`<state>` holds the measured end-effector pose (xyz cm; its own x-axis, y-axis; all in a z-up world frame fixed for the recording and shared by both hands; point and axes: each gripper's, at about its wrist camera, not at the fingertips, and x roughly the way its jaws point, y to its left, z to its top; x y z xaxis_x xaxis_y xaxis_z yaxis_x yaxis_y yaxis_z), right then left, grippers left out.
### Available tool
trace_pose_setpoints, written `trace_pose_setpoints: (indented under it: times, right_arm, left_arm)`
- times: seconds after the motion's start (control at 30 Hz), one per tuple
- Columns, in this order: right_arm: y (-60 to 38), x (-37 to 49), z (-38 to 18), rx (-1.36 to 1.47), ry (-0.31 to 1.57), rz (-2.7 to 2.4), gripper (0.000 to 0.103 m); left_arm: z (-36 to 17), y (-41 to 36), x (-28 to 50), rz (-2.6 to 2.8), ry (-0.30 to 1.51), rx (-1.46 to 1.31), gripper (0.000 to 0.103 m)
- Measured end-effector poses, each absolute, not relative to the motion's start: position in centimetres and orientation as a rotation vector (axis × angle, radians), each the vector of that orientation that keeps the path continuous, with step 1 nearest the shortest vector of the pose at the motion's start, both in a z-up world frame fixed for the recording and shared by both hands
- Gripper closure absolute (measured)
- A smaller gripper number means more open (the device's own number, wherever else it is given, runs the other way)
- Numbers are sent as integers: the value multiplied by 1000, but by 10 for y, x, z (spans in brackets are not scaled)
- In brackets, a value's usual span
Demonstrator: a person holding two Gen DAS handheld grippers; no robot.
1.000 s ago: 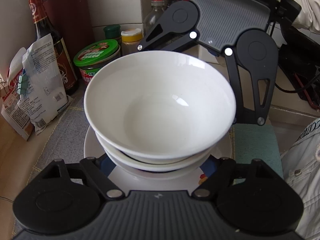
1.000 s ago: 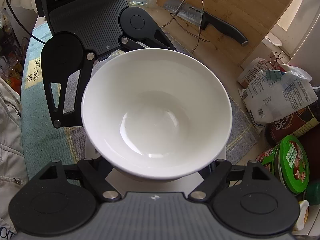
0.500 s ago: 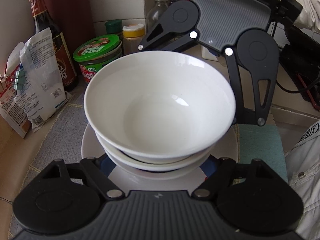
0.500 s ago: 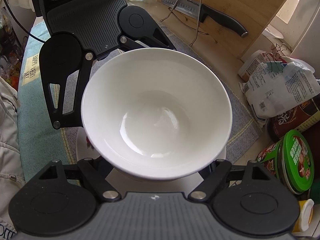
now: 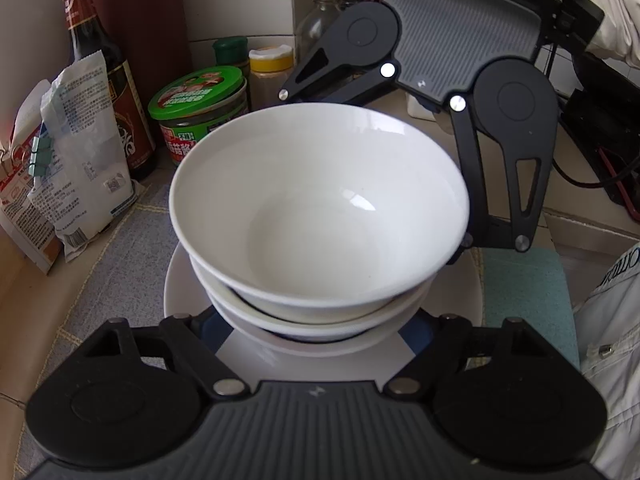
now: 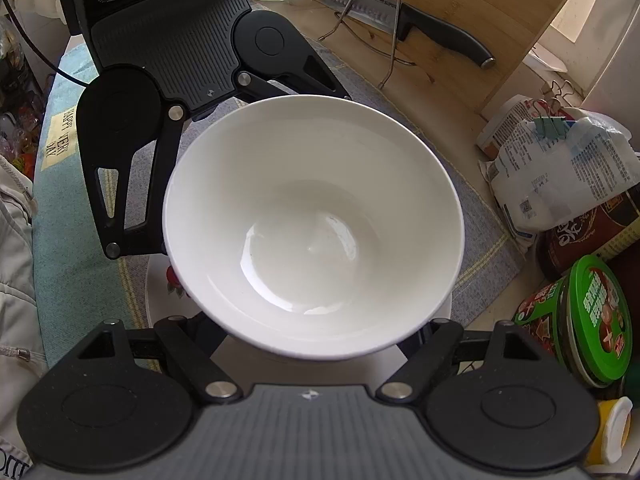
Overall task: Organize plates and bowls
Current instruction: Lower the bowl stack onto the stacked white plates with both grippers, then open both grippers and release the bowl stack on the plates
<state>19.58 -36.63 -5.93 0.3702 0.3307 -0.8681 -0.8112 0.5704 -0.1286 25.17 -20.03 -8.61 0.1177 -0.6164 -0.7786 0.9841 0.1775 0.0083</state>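
From the left wrist view, the white bowl (image 5: 320, 208) sits nested on a second bowl (image 5: 316, 320), and both rest on a patterned plate (image 5: 180, 288) over the grey checked mat (image 5: 116, 264) — so the stacking looks largely done. The left gripper (image 5: 316, 332) reaches under the stack near the plate's edge; whether it is clenched on the plate I cannot tell, since the bowls hide its fingertips.

From the right wrist view, the same bowl stands mouth up, its axis upright and barely tilted. The right gripper (image 6: 316, 340) comes in from the opposite side, its grasp equally hidden. What seems left — carrying the stack to its storage place.
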Motion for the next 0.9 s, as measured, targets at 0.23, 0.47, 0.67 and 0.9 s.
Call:
trace_pose_setpoints:
  times: [0.23, 0.47, 0.67, 0.9]
  right_arm:
    - [-368, 195, -59, -603, 908, 789, 12]
    - [-367, 193, -55, -591, 871, 789, 0]
    - [-369, 187, -55, -594, 852, 760, 0]
    - [-375, 180, -50, -593, 838, 700, 0]
  left_arm:
    - [-86, -199, 252, -1286, 718, 634, 17]
    - [-80, -192, 250, -1248, 681, 615, 5]
    - [-75, -180, 245, -1174, 655, 617, 4]
    - [-62, -156, 231, -1028, 575, 573, 4]
